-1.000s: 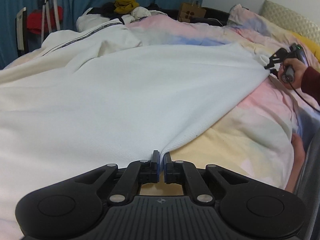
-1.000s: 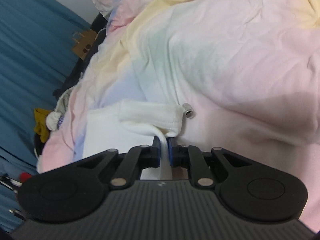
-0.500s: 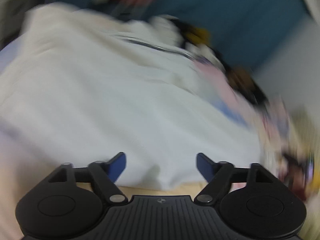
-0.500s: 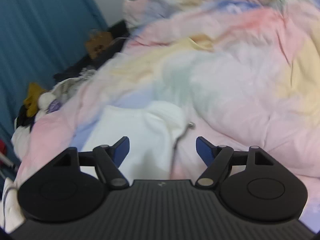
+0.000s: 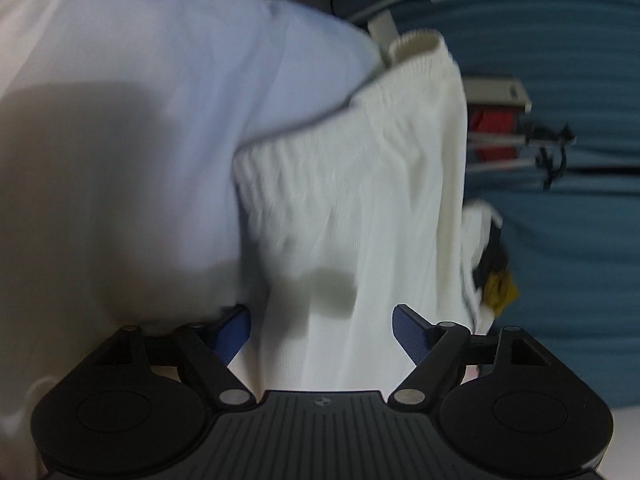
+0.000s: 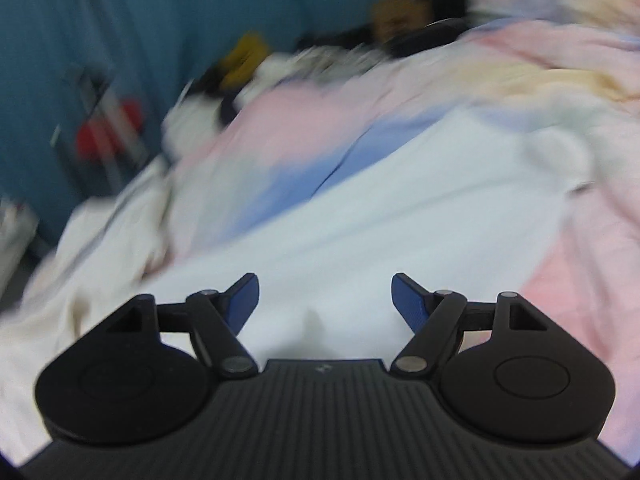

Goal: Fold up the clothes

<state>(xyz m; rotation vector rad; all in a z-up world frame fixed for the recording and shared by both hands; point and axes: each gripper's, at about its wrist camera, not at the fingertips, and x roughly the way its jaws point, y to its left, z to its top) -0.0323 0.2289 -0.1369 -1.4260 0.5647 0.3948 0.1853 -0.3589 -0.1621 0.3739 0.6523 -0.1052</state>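
Pastel duvet (image 6: 568, 92) under white garment (image 6: 360, 220), teal curtain (image 6: 100, 8) behind, blurred; left gripper (image 5: 322, 330) fingers closing, right gripper (image 6: 324, 300) fingers apart, empty.

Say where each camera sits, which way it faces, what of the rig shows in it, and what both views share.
Left wrist: sits behind the left gripper, rolled sideways, facing the ribbed white garment and blue curtain; only its fingers show, nothing gripped, jaws closing slightly.
Right wrist: sits behind the right gripper, angled down across the pastel bedding; only its open fingers show.
Shared: white garment, curtain, a yellow cloth.
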